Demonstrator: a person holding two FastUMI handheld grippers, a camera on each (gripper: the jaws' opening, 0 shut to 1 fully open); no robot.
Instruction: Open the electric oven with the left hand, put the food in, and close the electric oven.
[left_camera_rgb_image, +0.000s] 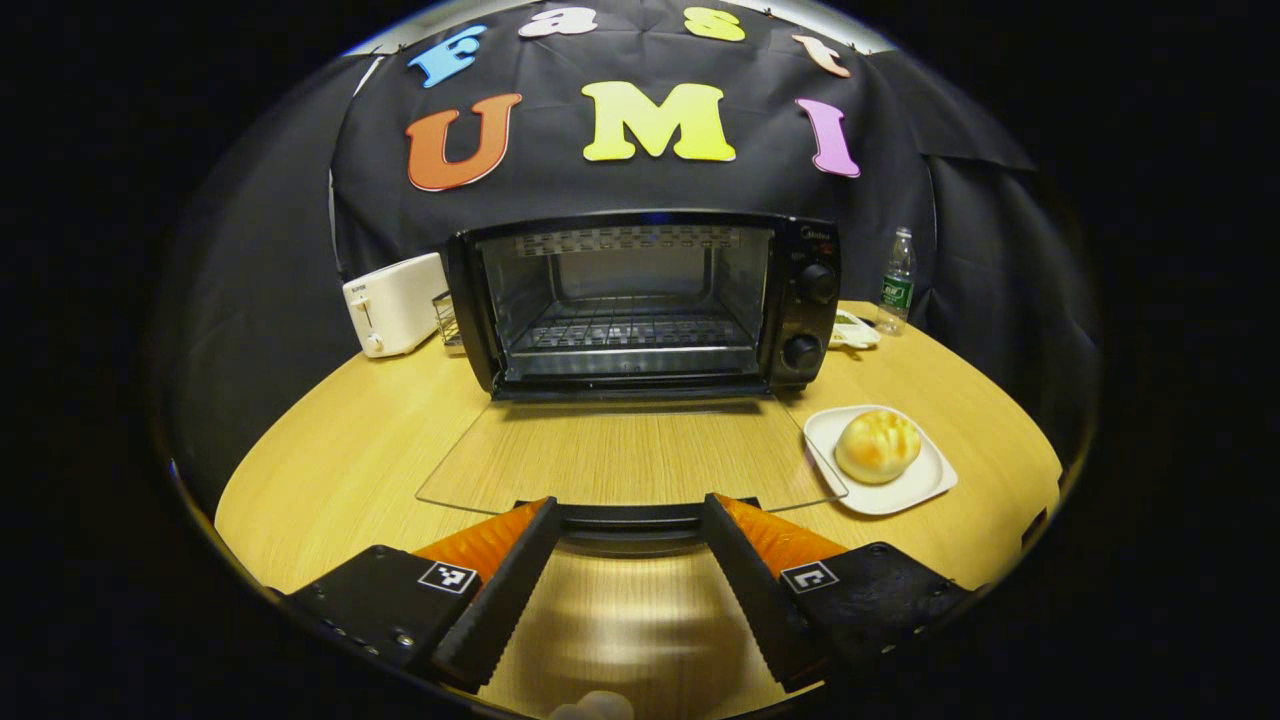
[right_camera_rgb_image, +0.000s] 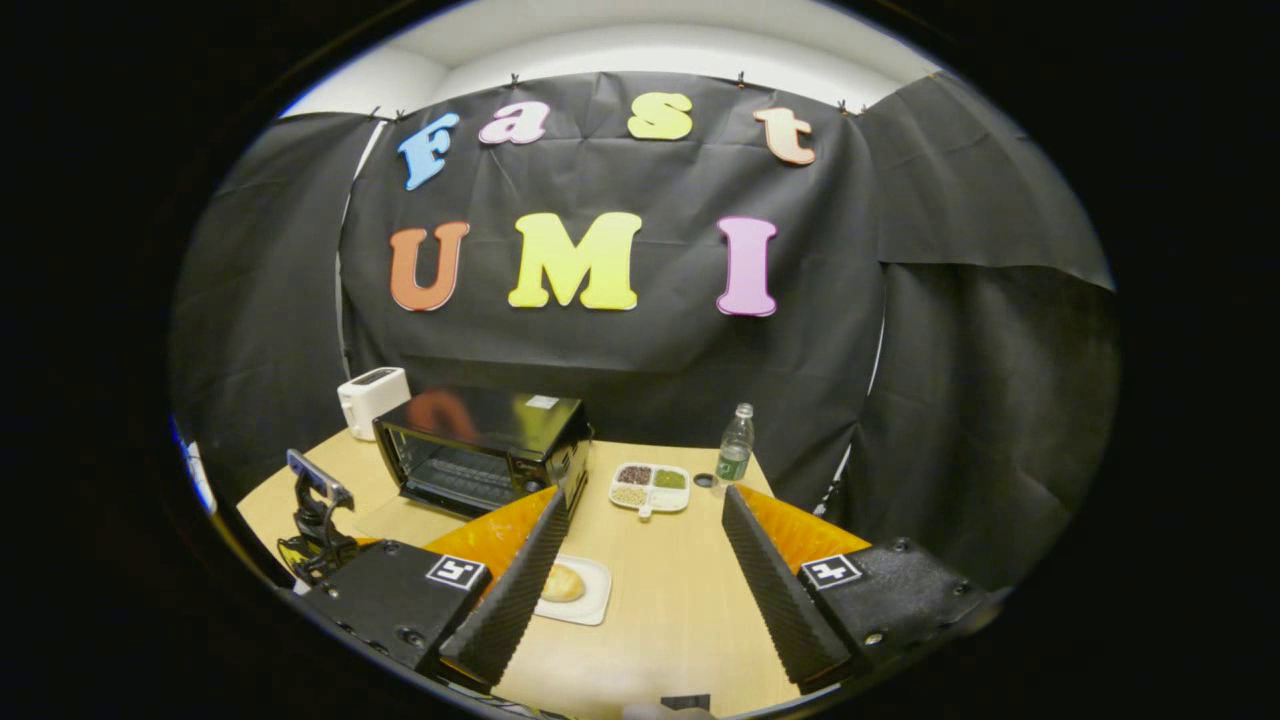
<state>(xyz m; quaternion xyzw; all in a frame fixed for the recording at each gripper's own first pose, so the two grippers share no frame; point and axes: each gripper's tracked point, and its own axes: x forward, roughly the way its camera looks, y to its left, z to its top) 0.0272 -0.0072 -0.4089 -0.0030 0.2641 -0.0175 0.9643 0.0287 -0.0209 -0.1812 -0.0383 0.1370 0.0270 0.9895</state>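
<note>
We find the oven (left_camera_rgb_image: 640, 305) with its glass door (left_camera_rgb_image: 625, 455) fully lowered, lying flat over the table (left_camera_rgb_image: 330, 470). The opening step therefore looks complete, and we judge the loading step to be in hand.

The left gripper (left_camera_rgb_image: 628, 520) sits at 6 o'clock in the left gripper view. Its jaws are spread wide, one either side of the door handle (left_camera_rgb_image: 630, 517), and grasp nothing.

The right gripper (right_camera_rgb_image: 640, 545) hangs high above the table, jaws likewise released and empty.

The food, a bun (left_camera_rgb_image: 878, 446), rests on a white plate (left_camera_rgb_image: 925, 485) at 4 o'clock from the oven mouth, just beside the door's right edge.

Next, we judge that the right gripper must descend, close on the bun, and carry it over the door onto the wire rack (left_camera_rgb_image: 625, 330).

Count:
- one oven
- one bun
- one plate
- one toaster (left_camera_rgb_image: 392, 303), at 9 o'clock
- one water bottle (left_camera_rgb_image: 897, 280), at 3 o'clock
- one divided tray (right_camera_rgb_image: 650, 487)
- two control knobs (left_camera_rgb_image: 816, 283)
</note>
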